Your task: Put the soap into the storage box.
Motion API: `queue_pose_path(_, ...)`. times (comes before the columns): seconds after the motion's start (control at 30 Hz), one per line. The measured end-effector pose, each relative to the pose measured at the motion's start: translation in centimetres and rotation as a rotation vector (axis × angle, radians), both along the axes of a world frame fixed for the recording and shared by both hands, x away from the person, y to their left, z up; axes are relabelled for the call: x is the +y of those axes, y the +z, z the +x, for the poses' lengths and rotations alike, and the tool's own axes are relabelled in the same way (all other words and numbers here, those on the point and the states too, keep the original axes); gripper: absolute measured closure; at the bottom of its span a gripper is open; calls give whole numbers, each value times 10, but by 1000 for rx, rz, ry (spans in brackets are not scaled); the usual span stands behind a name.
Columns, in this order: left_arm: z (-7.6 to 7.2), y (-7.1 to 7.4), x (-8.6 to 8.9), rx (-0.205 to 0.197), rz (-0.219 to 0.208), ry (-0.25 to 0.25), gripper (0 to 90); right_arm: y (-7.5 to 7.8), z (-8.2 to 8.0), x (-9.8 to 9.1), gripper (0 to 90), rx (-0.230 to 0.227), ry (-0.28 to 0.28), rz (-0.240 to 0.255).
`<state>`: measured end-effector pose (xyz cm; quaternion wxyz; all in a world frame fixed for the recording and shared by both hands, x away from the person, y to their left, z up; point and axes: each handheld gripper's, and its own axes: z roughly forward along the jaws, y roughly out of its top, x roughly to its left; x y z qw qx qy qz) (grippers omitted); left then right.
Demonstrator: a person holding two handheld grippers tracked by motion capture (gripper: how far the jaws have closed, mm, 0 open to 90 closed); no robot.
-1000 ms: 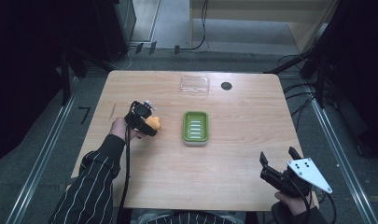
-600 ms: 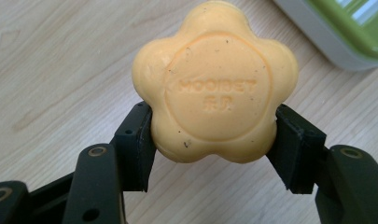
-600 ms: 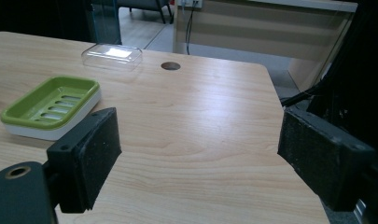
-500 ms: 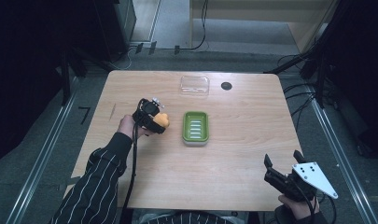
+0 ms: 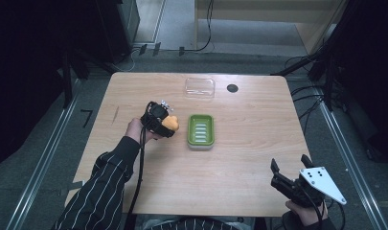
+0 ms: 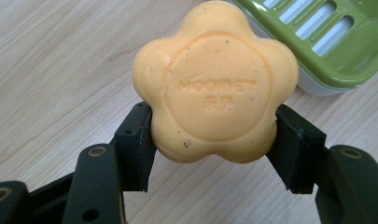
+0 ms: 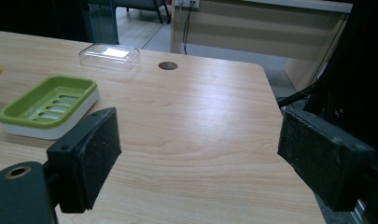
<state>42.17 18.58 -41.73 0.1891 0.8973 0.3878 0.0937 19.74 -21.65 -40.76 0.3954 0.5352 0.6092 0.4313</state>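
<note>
Left gripper (image 6: 213,140) clamps soap (image 6: 214,84) — right gripper (image 7: 198,154) wide open.

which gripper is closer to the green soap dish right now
The left. The left gripper hangs just beside the green soap dish, clamping an orange soap. The right gripper is open at the table's near right corner, well away from it.
</note>
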Motion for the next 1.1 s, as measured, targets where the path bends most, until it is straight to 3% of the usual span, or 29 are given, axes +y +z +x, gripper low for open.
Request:
queue_pose_path(0.63,-2,2,-18,-53,-49,-19,396,0,0,-1,137,-1,-2,1)
queue_pose_path(1.1,-2,-2,-37,-63,-76,-50,395,0,1,-1,137,-2,-3,2)
